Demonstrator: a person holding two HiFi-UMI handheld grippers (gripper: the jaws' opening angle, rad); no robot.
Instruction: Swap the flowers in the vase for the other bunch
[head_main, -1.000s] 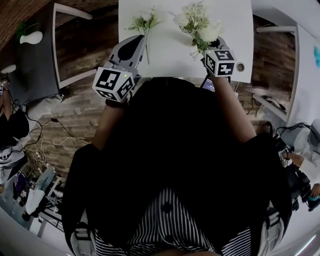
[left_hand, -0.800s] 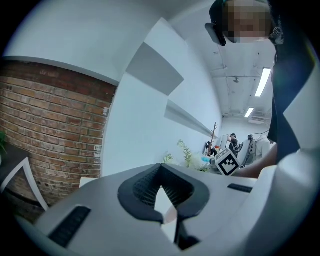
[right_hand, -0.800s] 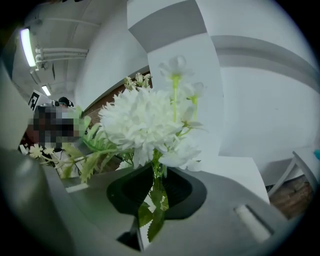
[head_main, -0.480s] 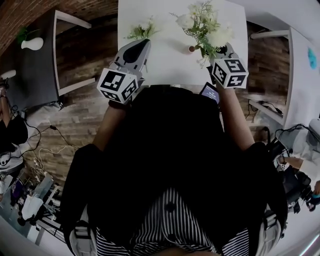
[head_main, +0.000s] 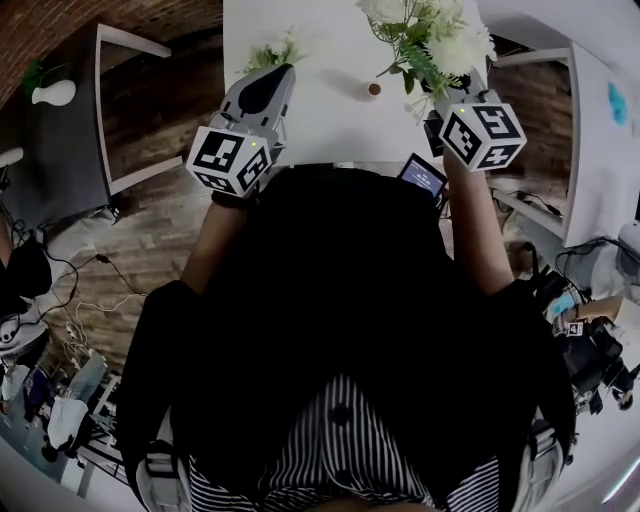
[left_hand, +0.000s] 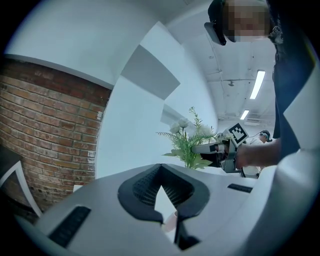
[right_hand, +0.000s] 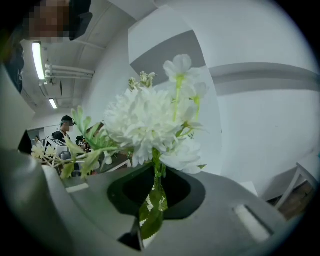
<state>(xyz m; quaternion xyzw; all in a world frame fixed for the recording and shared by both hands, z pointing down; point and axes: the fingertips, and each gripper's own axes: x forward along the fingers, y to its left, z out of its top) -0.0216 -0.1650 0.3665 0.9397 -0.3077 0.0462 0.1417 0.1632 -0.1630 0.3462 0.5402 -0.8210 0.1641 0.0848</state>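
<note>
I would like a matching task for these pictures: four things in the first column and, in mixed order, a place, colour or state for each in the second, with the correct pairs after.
1. left gripper
2. right gripper
3. small bunch of flowers
4. table

A. white top
B. shut on the stems of the big white bunch
C. lying on the table by the left gripper
D. jaws together, no flowers in them

Pairs: 1-D, 2-B, 3-C, 4-A.

The right gripper's jaws have just been closing, with the stems between them.
</note>
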